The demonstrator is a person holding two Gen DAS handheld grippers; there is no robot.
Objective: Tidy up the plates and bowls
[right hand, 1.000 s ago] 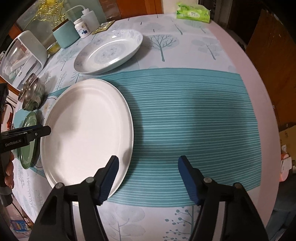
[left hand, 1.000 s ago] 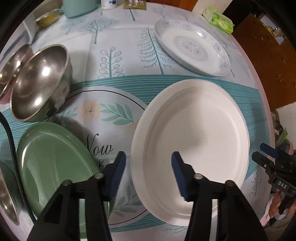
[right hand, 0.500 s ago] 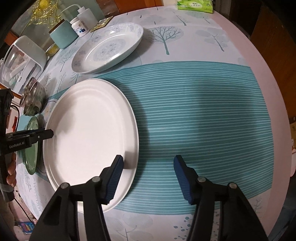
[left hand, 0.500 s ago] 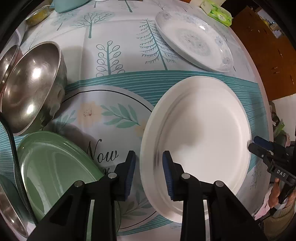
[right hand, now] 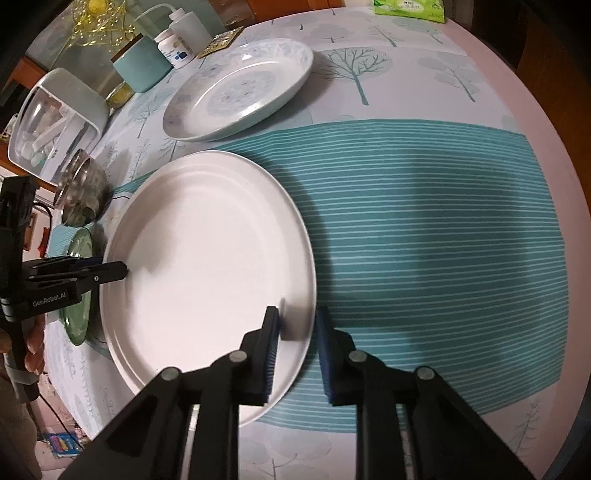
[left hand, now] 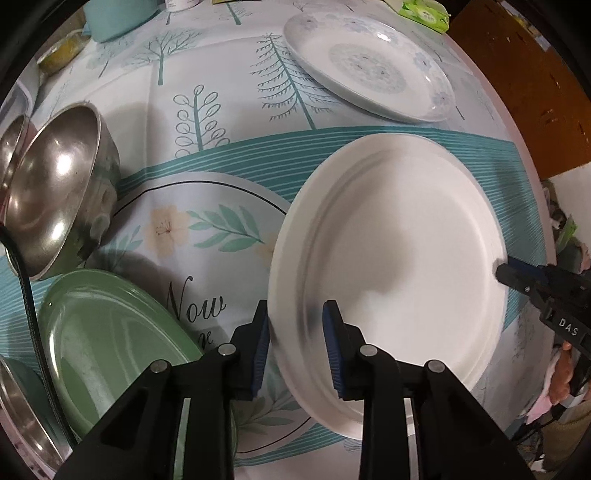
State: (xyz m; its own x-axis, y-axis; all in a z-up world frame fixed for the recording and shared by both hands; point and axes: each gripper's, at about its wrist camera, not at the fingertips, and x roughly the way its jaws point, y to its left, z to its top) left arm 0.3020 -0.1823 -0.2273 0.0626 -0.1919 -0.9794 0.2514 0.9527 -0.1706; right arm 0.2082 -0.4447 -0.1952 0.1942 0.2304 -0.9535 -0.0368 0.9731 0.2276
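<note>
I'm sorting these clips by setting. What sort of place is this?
Most likely a home dining area. A round table wears a tree-print cloth and carries a large white plate, a blue-patterned plate and steel bowls, with a tissue pack and a medicine bottle at the back.

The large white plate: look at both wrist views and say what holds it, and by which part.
Both grippers straddle the white plate at opposite rims: the left gripper grips its edge, and the right gripper's jaws are closing on theirs.

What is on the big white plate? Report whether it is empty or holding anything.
Empty. The white plate shows a bare, clean surface in both views; only shadows and the tips of the two hand-held grippers at opposite rims appear over it.
</note>
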